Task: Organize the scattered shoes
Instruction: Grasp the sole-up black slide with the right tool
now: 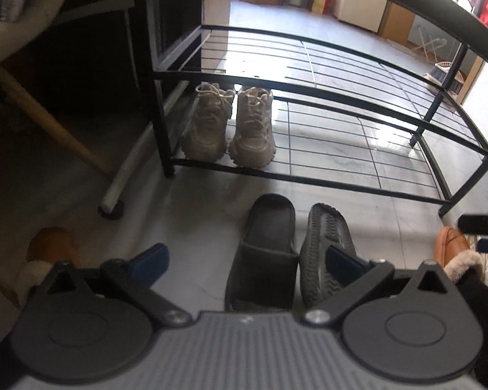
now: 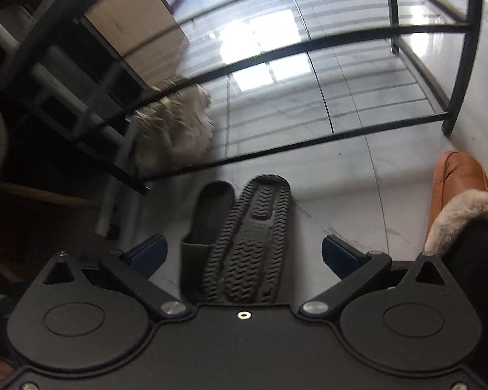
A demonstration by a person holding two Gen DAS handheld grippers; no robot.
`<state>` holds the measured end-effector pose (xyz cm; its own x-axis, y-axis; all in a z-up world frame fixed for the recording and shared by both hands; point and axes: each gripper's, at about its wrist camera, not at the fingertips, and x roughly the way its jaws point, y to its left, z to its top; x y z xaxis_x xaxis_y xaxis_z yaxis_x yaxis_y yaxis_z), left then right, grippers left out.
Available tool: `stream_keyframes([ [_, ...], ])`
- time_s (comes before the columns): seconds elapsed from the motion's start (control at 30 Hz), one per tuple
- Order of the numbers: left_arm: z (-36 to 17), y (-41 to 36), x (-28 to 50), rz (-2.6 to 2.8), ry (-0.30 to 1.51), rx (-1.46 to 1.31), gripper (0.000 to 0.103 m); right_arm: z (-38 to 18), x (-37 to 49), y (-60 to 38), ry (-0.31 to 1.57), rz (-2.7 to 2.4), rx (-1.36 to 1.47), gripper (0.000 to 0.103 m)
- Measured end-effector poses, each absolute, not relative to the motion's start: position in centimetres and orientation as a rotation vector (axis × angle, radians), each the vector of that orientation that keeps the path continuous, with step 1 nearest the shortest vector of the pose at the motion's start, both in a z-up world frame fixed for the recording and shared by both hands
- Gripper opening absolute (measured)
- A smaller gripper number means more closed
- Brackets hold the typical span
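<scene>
I'm lining up on the black slippers (image 2: 240, 240), lying side by side on the floor at twelve o'clock before the shoe rack (image 1: 309, 175). Both claws, left gripper (image 1: 244, 260) and right gripper (image 2: 244, 256), gape wide, empty. Next I'd flip the sole-up one, then grasp.

Left gripper (image 1: 244, 261): I have it low and level, pointing forward, blue-padded fingers (image 1: 154, 261) spread wide, nothing between them. Right gripper (image 2: 244, 255): I hold it likewise, jaws wide apart, grasping nothing; its finger tips (image 1: 481, 224) show at the left camera's right edge.
</scene>
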<state>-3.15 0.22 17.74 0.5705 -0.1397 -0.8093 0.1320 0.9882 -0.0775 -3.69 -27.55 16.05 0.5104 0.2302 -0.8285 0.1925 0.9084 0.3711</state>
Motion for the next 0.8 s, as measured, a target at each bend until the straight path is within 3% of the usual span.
stream_keyframes([
  [0.23,15.5,-0.8,1.4,-0.247,0.858,0.001,0.102,7.5,2.7,-28.7,1.186,0.092,0.562,0.103],
  [0.4,13.8,-1.5,2.1,-0.330,0.953,-0.015,0.102,1.1,4.1,-29.2,1.225,0.095,0.723,0.103],
  [0.57,12.1,-1.6,2.2,-0.342,1.019,0.006,0.102,-1.4,4.3,-27.7,1.312,0.098,0.685,0.103],
  [0.8,12.1,0.3,1.4,-0.340,0.966,-0.023,0.102,-2.7,4.3,-26.5,1.289,0.131,0.628,0.103],
])
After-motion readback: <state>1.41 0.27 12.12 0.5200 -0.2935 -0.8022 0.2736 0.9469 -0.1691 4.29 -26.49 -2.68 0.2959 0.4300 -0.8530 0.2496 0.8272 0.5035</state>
